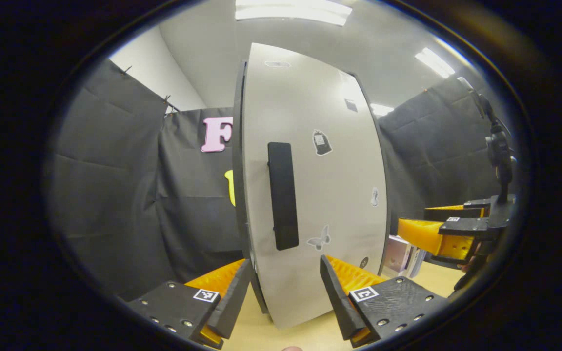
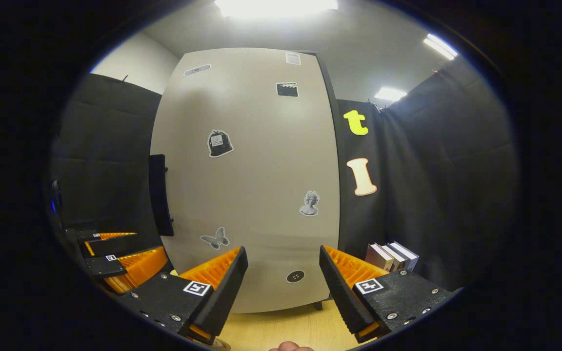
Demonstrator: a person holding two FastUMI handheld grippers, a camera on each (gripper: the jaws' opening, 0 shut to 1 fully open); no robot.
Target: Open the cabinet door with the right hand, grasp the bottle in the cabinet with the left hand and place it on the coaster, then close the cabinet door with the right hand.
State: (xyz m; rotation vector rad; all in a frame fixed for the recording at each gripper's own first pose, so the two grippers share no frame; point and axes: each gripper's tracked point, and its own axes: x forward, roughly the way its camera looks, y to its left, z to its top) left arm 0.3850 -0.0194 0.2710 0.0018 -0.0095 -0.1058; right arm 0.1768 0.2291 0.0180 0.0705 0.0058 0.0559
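Currently: cabinet door (image 2: 247, 180) shut; handle (image 2: 158, 195) at nine o'clock. Right gripper (image 2: 283, 278), left gripper (image 1: 286, 287): fingers apart, empty. Risk: right fingers miss the offset handle.

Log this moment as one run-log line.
phase: before opening | cabinet door: shut | handle: untouched | left hand-held gripper: open, facing door | right hand-held gripper: open, facing door | books: right of cabinet

Cabinet door (image 2: 247, 185) shut, blocks the whole way ahead of both grippers. Handle (image 1: 282, 195) stands proud near the door's left edge, open space in front of it. Books (image 2: 391, 257) stand right of cabinet. Bare bench (image 2: 281, 329) strip before the door.
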